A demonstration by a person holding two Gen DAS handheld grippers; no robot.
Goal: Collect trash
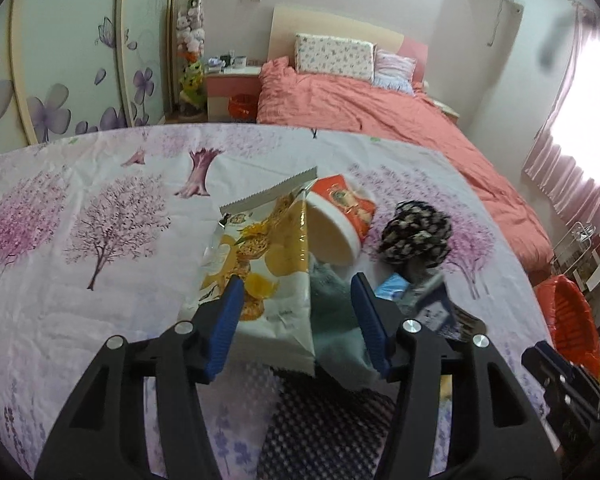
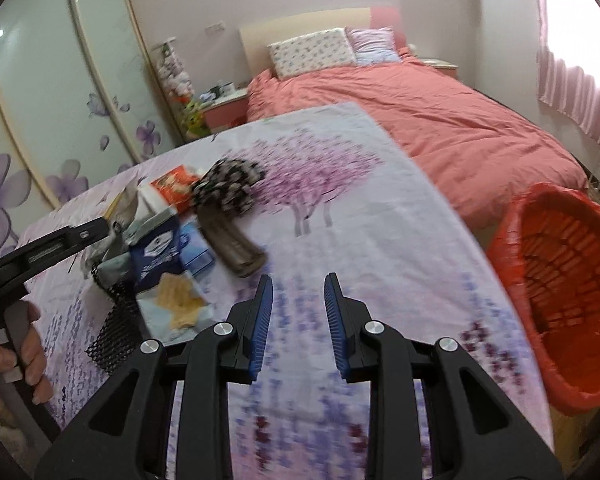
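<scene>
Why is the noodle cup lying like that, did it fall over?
Tipped over. The noodle cup lies on its side on the flowery sheet, its round mouth facing the camera, beside the snack bag. How it tipped, the pictures cannot tell.

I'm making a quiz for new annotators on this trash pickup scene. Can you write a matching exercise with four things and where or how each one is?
Things:
1. snack bag
2. instant noodle cup
3. red bin
4. right gripper

States:
A. beside the table, lined with a red bag
B. open, nothing between its fingers
C. between the left gripper's open fingers
D. tipped on its side

Pairs: 1-C, 2-D, 3-A, 4-B
</scene>
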